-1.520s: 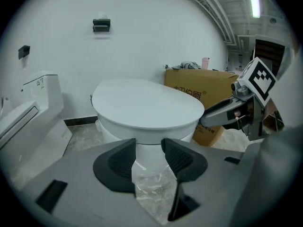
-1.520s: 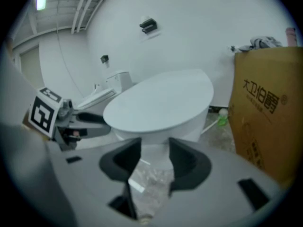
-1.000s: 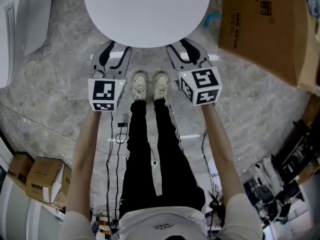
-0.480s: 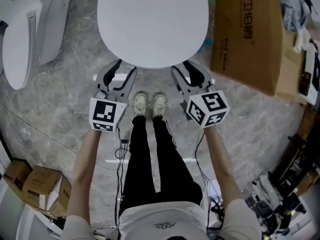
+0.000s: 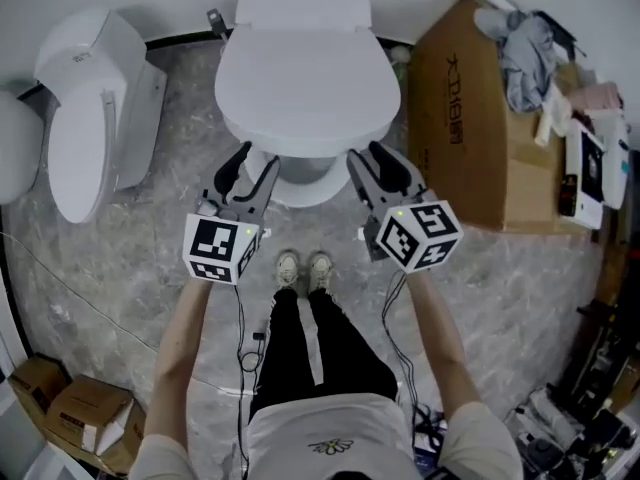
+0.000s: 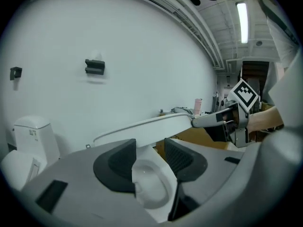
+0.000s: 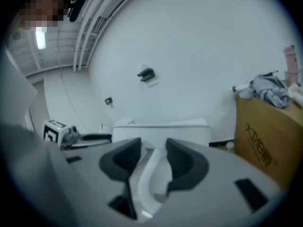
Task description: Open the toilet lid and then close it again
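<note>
The white toilet lid (image 5: pixel 305 83) is tilted up at its front, and the bowl (image 5: pixel 300 180) shows beneath its raised edge. My left gripper (image 5: pixel 256 160) and right gripper (image 5: pixel 368 156) reach under that front edge, one at each side. In the left gripper view the lid (image 6: pixel 147 126) runs as a thin slab just above my left gripper (image 6: pixel 149 157), whose jaws stand apart with only the bowl (image 6: pixel 150 186) seen between them. The right gripper's finger (image 6: pixel 208 119) meets the lid's rim. My right gripper (image 7: pixel 152 157) is blurred; its jaws are apart over the white rim.
The tank (image 5: pixel 303 8) stands against the wall. A second toilet (image 5: pixel 90 108) is at the left. A large cardboard box (image 5: pixel 465 138) topped with clothes (image 5: pixel 525 43) stands close on the right. Small boxes (image 5: pixel 70 408) and cables (image 5: pixel 240 338) lie on the floor.
Both grippers have risen together with the lid's front edge. The bowl now shows under the lid, and the head view takes in the whole toilet, tank and wall.
</note>
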A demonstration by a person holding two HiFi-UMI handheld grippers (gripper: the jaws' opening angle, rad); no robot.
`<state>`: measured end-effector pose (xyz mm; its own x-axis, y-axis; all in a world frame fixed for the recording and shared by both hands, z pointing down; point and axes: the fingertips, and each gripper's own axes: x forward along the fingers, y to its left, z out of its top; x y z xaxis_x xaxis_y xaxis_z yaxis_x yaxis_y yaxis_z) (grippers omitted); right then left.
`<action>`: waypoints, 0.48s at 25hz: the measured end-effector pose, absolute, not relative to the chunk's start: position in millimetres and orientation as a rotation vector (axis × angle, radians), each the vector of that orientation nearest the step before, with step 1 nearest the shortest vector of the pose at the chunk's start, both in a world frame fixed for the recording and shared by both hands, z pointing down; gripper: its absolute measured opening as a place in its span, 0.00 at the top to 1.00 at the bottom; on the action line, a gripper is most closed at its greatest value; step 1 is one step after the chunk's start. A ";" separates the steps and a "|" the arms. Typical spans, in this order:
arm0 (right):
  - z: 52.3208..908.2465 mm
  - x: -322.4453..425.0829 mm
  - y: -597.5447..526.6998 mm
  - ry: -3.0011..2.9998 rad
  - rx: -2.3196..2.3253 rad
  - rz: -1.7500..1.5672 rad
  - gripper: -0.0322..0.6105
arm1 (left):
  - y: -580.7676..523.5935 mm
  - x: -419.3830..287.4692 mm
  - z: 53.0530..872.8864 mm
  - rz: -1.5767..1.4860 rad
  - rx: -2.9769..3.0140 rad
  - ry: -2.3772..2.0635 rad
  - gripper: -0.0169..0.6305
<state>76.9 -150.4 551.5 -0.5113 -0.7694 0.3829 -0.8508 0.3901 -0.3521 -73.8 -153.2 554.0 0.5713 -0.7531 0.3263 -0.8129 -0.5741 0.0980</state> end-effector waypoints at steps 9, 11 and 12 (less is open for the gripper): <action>470.4 78.7 -228.9 -2.520 1.497 0.619 0.66 | -236.6 -75.1 470.0 0.312 2.524 -1.409 0.68; 458.9 76.9 -245.9 -2.522 1.491 0.603 0.67 | -253.5 -77.5 457.8 0.309 2.514 -1.440 0.68; 452.8 77.5 -255.4 -2.529 1.492 0.611 0.67 | -262.7 -77.2 452.1 0.314 2.512 -1.462 0.68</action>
<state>77.5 -255.4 452.8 -0.4974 -0.8057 0.3216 -0.8636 0.4249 -0.2714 -77.2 -262.7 452.1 0.4829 -0.8260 0.2908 -0.8725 -0.4820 0.0801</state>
